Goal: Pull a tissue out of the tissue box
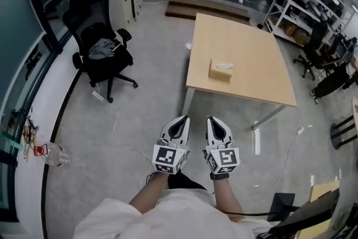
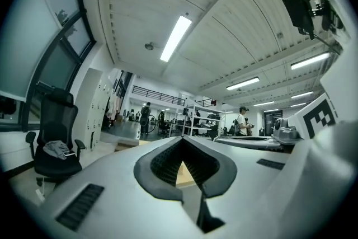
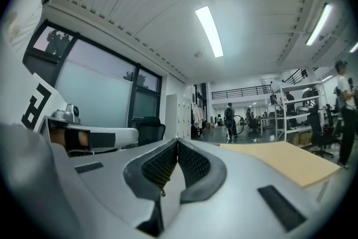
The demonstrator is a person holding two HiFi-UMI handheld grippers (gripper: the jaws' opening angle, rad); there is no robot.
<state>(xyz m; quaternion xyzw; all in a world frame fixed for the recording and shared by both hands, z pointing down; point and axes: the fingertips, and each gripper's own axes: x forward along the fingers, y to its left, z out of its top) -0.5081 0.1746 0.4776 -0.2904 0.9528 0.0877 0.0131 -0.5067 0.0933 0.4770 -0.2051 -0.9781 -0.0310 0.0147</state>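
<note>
**A:** Head view first — the tissue box (image 1: pixel 220 71) sits on the tabletop (image 1: pixel 263 75), well ahead of both grippers, with a white tissue (image 1: pixel 224 66) puffed out of its top slot.

**B:** And the left gripper (image 1: pixel 181 119) and right gripper (image 1: pixel 213 119)?

**A:** Side by side over the floor (image 1: pixel 140 92), short of the tabletop's near edge, nothing in either. (There's an office chair (image 1: pixel 100 45) off to the left, not in play.)

**B:** Left gripper view?

**A:** Jaws clenched tip to tip and empty — only a sliver of tabletop shows through the gap behind the tips.

**B:** Right gripper view?

**A:** Same story: jaws pressed together on nothing, with the tabletop stretching off to the right. The tissue box doesn't show here.

**B:** How will that tissue handle?

**A:** I'd judge it feather-light, soft and easy to tear. Pinch the raised fold near its middle, above the slot, and draw it upward. The tissue box looks light too, so it may lift along unless the other gripper steadies it.
</note>
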